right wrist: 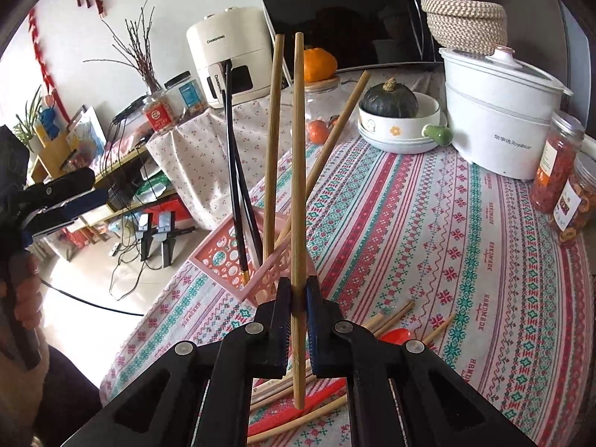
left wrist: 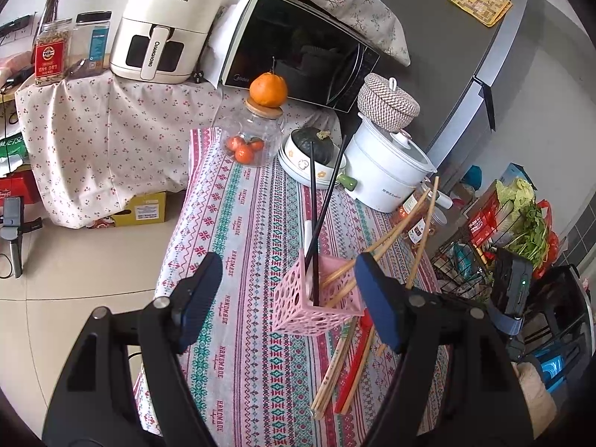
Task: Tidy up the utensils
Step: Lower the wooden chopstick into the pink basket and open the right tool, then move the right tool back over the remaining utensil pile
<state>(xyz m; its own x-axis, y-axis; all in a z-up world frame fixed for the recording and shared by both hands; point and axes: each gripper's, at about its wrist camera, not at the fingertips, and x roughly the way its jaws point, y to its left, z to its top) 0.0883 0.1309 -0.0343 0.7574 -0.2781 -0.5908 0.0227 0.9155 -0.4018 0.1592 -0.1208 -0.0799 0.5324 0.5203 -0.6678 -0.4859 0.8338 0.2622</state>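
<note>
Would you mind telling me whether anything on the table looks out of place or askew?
Yes: several wooden chopsticks and a red utensil lie loose on the tablecloth beside the pink basket, not inside it. The black chopsticks in it lean crossed.

The table (left wrist: 238, 223) wears a woven-looking cloth, matt, with printed stripes. The pink holder (left wrist: 316, 298) looks like moulded plastic, perforated and faintly glossy. Bamboo chopsticks (right wrist: 298, 171) are bare, matt wood; the black chopsticks (left wrist: 314, 201) seem lacquered, perhaps plastic. The red spoon (right wrist: 396, 335) is shiny plastic.
</note>
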